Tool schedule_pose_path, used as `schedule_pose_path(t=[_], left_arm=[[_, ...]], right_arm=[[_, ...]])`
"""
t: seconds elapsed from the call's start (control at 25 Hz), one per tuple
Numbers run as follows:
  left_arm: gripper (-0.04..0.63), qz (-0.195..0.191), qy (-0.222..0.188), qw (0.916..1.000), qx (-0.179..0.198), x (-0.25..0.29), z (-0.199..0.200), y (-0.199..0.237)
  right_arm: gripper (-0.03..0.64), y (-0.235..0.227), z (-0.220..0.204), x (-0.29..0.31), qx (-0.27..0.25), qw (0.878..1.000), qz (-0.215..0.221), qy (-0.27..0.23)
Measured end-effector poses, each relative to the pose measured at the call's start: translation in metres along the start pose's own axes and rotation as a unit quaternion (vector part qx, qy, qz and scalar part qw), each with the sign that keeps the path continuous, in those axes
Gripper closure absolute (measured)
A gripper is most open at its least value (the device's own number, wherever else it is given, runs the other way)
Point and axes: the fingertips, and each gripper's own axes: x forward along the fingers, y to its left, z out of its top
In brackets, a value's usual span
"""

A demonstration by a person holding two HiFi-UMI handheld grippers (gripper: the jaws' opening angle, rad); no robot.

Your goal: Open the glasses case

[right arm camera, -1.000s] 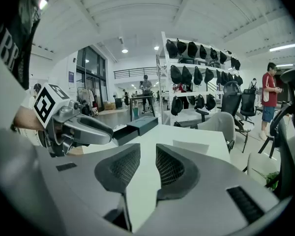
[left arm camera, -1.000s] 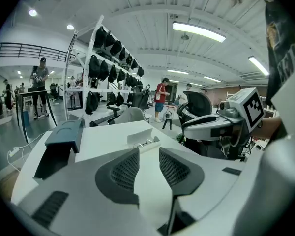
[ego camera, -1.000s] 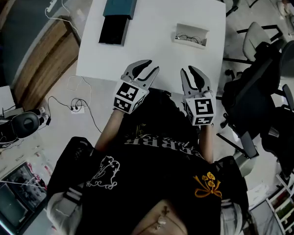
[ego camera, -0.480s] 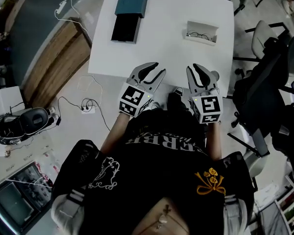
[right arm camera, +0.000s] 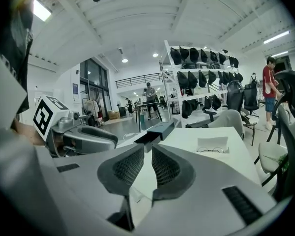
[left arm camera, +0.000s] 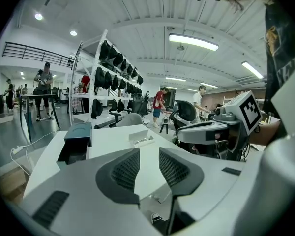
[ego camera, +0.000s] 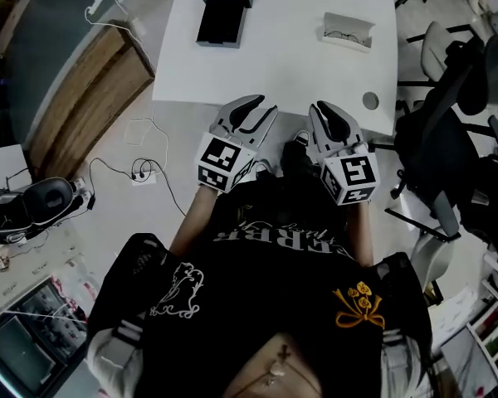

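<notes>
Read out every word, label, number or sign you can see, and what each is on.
Person's shirt: pale block lettering, upside down and creased, not legible; smaller script under it too small.
Cubes on left gripper and right gripper, whose jaws are closing with nothing between them: square code markers, no words.
Dark box and white tray: no print visible.
</notes>
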Motion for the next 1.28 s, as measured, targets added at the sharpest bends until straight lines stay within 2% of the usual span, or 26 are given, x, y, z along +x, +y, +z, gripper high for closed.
schedule_pose_path(t=[0.16, 0.4, 0.76, 1.04, 1.28], left_arm=[[0.480, -0.006, -0.010, 0.9999, 0.000, -0.030, -0.013, -0.013], [0.517, -0.011, -0.028, 0.9996, 0.001, -0.062, -0.024, -0.028], [0.561, -0.032, -0.043, 0.9986, 0.001, -0.090, -0.034, -0.053], [0.565, -0.050, -0.043, 0.9978, 0.006, -0.101, -0.038, -0.067], [0.565, -0.060, -0.044, 0.9972, 0.011, -0.106, -0.040, -0.080]], right_arm=[[0.555, 0.032, -0.007, -0.012, 0.004, 1.000, 0.003, -0.005], [0.601, 0.066, -0.014, -0.032, 0.004, 1.000, -0.010, -0.012], [0.601, 0.093, -0.023, -0.056, 0.009, 1.000, 0.003, -0.019], [0.603, 0.109, -0.026, -0.066, 0.018, 0.999, 0.030, -0.021], [0.603, 0.112, -0.030, -0.073, -0.011, 1.000, 0.022, -0.008]])
